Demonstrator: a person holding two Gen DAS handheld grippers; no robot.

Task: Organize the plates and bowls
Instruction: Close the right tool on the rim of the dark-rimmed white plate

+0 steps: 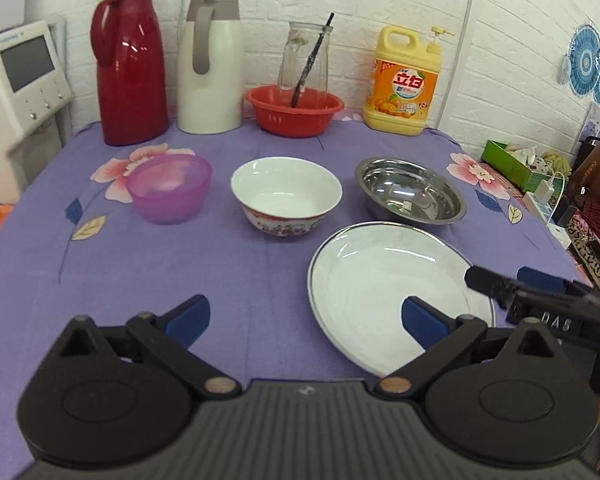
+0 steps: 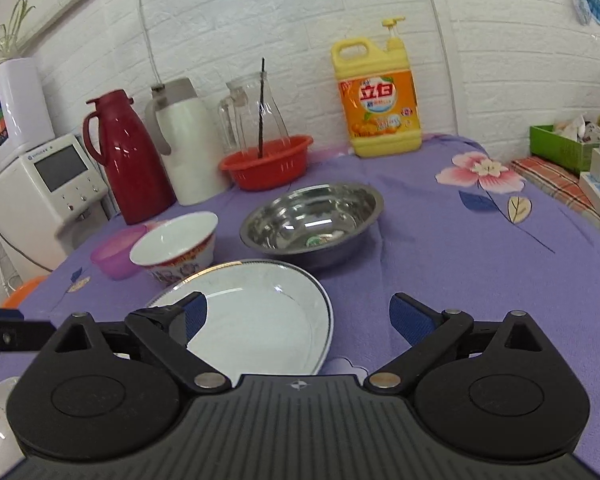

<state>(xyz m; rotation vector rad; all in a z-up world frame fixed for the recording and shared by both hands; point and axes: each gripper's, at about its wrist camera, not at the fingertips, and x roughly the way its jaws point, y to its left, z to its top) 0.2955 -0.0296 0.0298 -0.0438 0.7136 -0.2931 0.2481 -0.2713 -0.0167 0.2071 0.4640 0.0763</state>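
- Left wrist view: the left gripper [image 1: 305, 316] hangs low over the tabletop [image 1: 220, 264] with its jaws spread wide and nothing in them. The white plate [image 1: 380, 280] lies just ahead and to the right, so its near-left rim runs under the right-hand blue pad.
- Same view, further out: three bowls sit in a row across the cloth, apart from each other: purple plastic bowl [image 1: 169, 188] on the left, ceramic bowl [image 1: 286, 197] in the middle and dead ahead, steel bowl [image 1: 410, 196] on the right, just behind the plate.
- The right gripper [image 1: 512, 280] pokes in from the right edge over the plate's far-right rim. Looks like it's the nearer one to the plate, honestly.
- Back row by the wall: red thermos [image 1: 128, 64], white thermos [image 1: 211, 64], red basket [image 1: 295, 110] holding a glass jug [image 1: 305, 60], and a detergent bottle [image 1: 404, 82]. All well clear of the dishes.
- Right wrist view: the right gripper [image 2: 298, 318] is also wide open and empty. The plate [image 2: 260, 320] sits right between the jaws, shifted a bit left, with its right rim just inside the gap.
- Beyond it the steel bowl [image 2: 312, 220] is straight ahead, the ceramic bowl [image 2: 176, 246] close by the plate's far-left rim, the purple one [image 2: 116, 256] behind that.
- A bit of the left gripper [image 2: 4, 328] shows at the left edge, so a grab at the plate's left side could get crowded.
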